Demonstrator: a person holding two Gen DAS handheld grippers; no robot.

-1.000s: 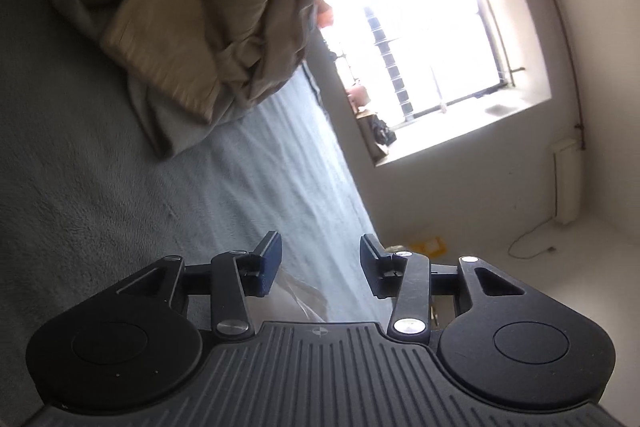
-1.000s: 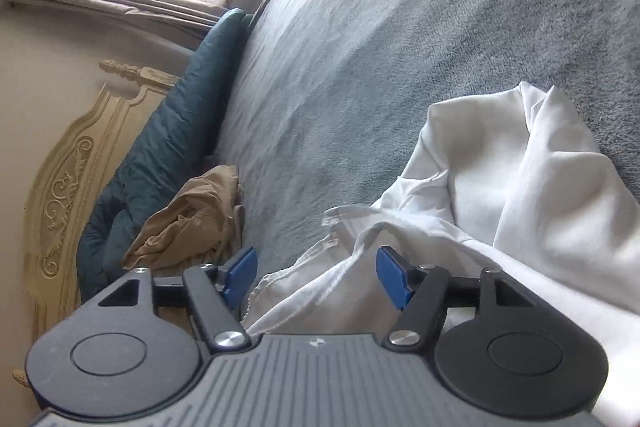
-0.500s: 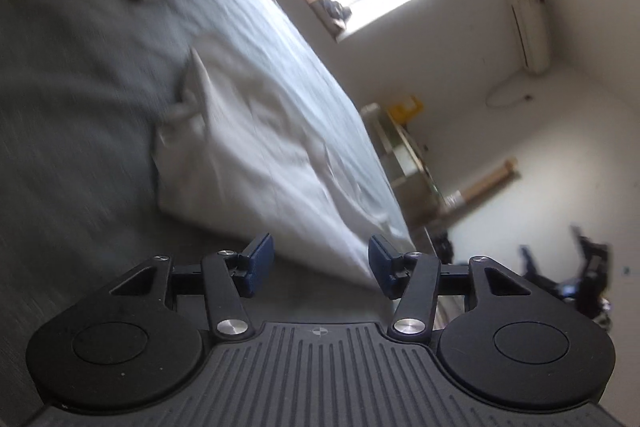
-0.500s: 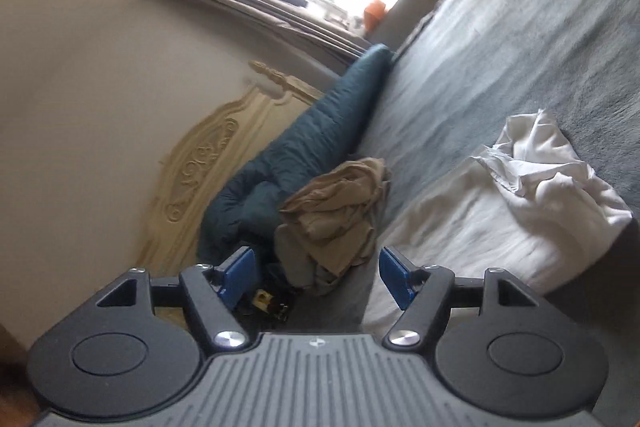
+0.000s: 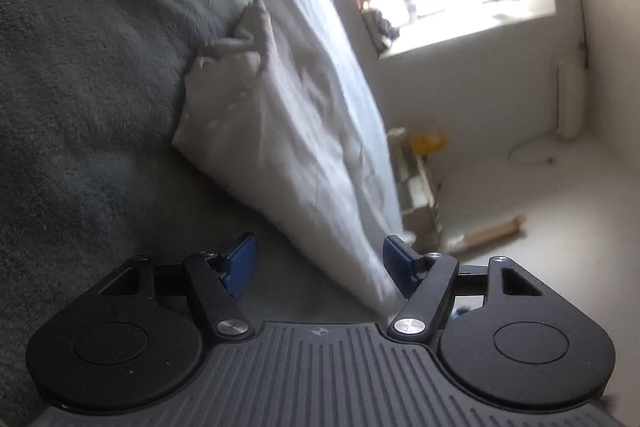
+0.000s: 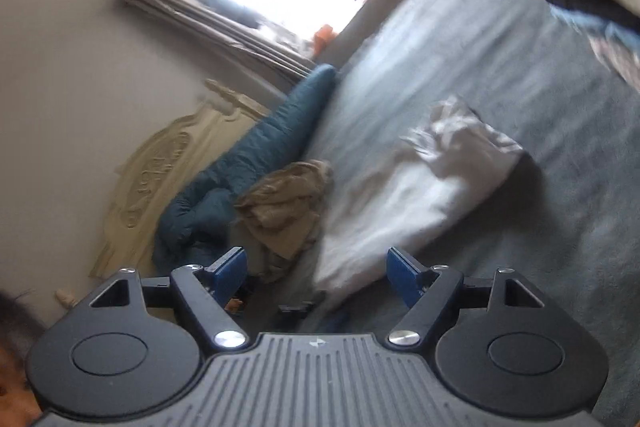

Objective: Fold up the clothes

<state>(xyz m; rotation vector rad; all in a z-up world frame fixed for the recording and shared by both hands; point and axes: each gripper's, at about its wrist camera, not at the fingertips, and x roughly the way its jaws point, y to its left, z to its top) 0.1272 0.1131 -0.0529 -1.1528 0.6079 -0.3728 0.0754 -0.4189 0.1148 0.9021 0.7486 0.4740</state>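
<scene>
White garment (image 5: 296, 147) lies long and bunched on the grey bed (image 5: 80, 87), lengthwise toward the window, looking only roughly folded, its far end crumpled. A tan heap (image 6: 288, 203) beside it waits unfolded. The left gripper (image 5: 316, 263) and right gripper (image 6: 314, 271) have just been opening, both wide and empty.

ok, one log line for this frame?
phase: between grasps | left gripper: open, opening wider, empty | right gripper: open, opening wider, empty | white garment: on bed, not folded flat
</scene>
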